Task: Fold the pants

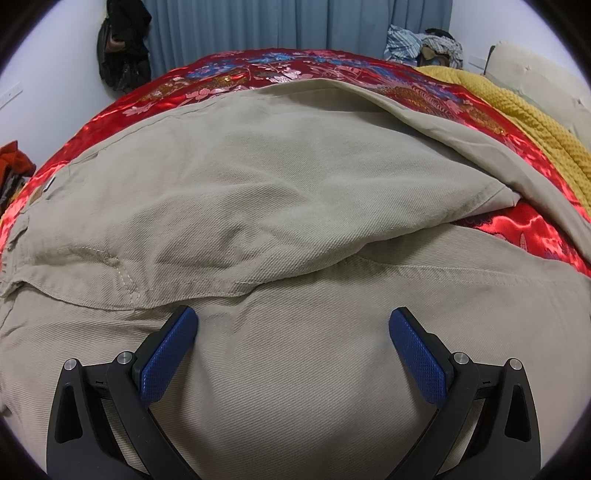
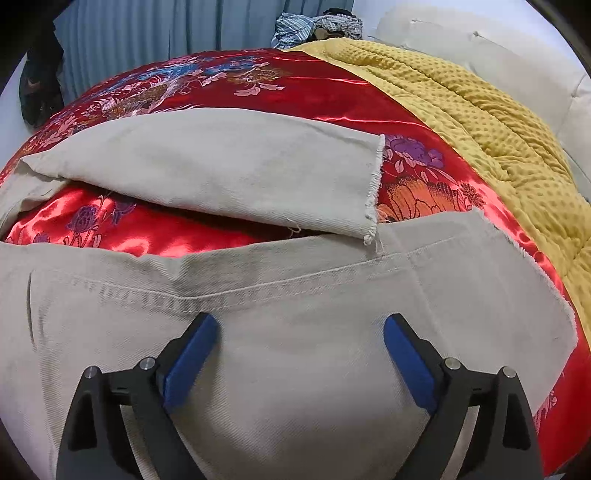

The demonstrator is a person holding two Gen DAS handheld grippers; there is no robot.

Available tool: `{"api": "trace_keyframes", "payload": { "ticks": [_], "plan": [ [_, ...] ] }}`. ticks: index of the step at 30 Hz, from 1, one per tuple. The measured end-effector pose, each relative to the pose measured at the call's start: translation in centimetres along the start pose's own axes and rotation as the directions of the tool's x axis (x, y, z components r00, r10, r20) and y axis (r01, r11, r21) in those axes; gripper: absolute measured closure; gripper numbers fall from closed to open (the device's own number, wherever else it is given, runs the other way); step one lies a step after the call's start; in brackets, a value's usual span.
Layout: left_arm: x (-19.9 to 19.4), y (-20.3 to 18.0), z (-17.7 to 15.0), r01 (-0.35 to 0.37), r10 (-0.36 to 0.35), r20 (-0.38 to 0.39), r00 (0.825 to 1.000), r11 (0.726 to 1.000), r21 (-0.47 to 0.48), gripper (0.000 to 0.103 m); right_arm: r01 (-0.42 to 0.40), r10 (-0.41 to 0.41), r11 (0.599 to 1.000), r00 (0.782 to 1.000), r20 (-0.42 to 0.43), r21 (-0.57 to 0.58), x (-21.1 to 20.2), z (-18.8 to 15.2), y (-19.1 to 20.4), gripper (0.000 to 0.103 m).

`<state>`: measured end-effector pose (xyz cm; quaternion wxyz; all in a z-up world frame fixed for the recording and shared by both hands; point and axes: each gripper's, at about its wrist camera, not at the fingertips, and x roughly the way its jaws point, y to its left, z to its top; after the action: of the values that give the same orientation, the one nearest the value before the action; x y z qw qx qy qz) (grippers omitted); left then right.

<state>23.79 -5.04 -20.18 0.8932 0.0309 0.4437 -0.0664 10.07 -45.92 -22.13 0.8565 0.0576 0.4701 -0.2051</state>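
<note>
Pants (image 1: 258,192), beige twill, lie spread on a bed over a red floral satin cover (image 1: 258,70).

Left wrist view: left hand-held gripper (image 1: 293,321) hangs just over the pants, jaws spread wide, nothing pinched; cloth shows between the blue pads (image 1: 170,354), and whether the tips touch it I cannot tell. Upper layer of cloth lies folded over the lower, with a stitched seam running across just past the fingertips. One leg runs off to the right along the far side, red cover showing in the gap between the legs. Small label sits at the pants' left edge. Yellow knit blanket (image 1: 535,122) lies on the right side of the bed, pale headboard (image 1: 535,74) behind it. Blue-grey curtain (image 1: 277,26) hangs at the back, dark bag (image 1: 122,48) on the wall left of it, pile of striped clothes (image 1: 421,44) at the far right of the bed.

Right wrist view: right hand-held gripper (image 2: 301,325) also has jaws spread wide, nothing gripped, beige cloth under the gap. Near leg (image 2: 295,280) crosses the frame with a stitched seam just beyond the pads. Far leg (image 2: 221,166) lies apart from it, its frayed hem (image 2: 373,192) overlapping the near leg's edge. Red cover shows between the two. Near leg's raw hem ends at right beside the yellow blanket.
</note>
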Motion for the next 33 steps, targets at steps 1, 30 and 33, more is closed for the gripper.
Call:
{"api": "trace_keyframes", "payload": {
  "ticks": [1,30,33],
  "plan": [
    [0.0,0.0,0.0,0.0,0.0,0.0,1.0,1.0,0.0,0.0,-0.001,0.001,1.0,1.0,0.0,0.0,0.0,0.0,0.0,0.011],
    [0.3,-0.1,0.3,-0.014,0.014,0.007,1.0,1.0,0.011,0.0,-0.556,0.594,0.377,0.759,0.268,0.741,7.1,5.4,-3.0,0.043],
    [0.3,-0.1,0.4,-0.013,0.013,0.003,1.0,1.0,0.01,0.0,-0.463,0.502,0.402,0.833,0.233,0.79,7.5,6.4,-3.8,0.068]
  ]
}}
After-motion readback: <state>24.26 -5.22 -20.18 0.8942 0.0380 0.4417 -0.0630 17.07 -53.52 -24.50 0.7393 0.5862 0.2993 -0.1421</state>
